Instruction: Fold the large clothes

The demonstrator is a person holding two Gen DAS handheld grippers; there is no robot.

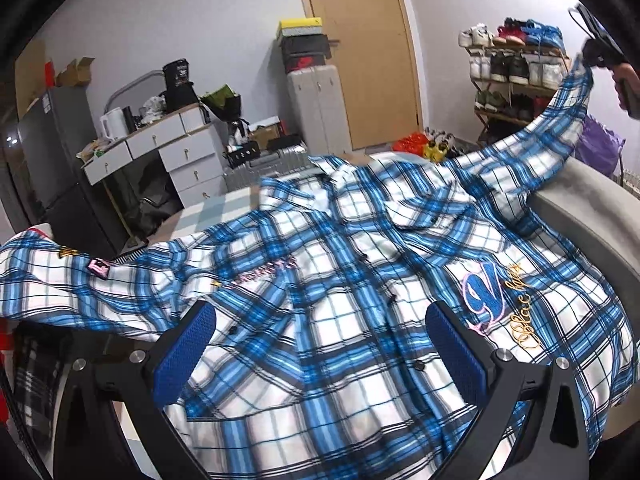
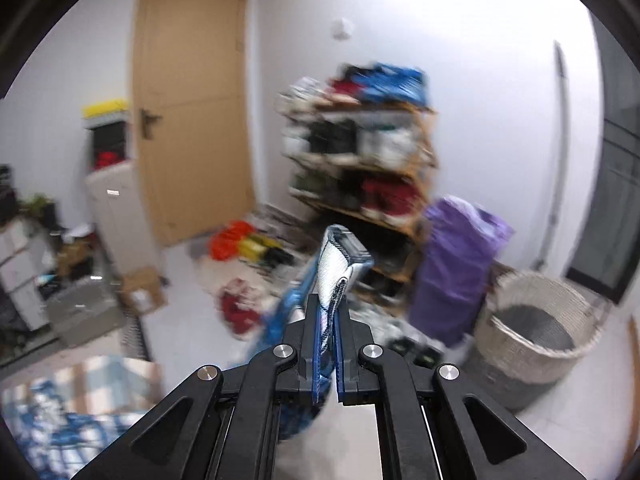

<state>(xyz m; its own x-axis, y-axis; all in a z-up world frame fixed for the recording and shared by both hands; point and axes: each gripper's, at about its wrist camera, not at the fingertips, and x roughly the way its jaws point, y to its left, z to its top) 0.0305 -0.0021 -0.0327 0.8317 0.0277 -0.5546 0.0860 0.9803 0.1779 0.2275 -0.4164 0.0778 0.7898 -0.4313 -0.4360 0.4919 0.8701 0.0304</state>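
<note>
Bright indoor light; right view blurred.

The plaid shirt [image 1: 320, 280] bears a large embroidered blue "V" [image 1: 484, 294] with gold script beside it, perhaps "Blac…"; a pink patch on its sleeve shows an "E" [image 1: 98, 268].

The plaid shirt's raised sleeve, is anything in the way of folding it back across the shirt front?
Nothing visible: the plaid shirt front lies bare, the left gripper hovers open at its near hem.
</note>
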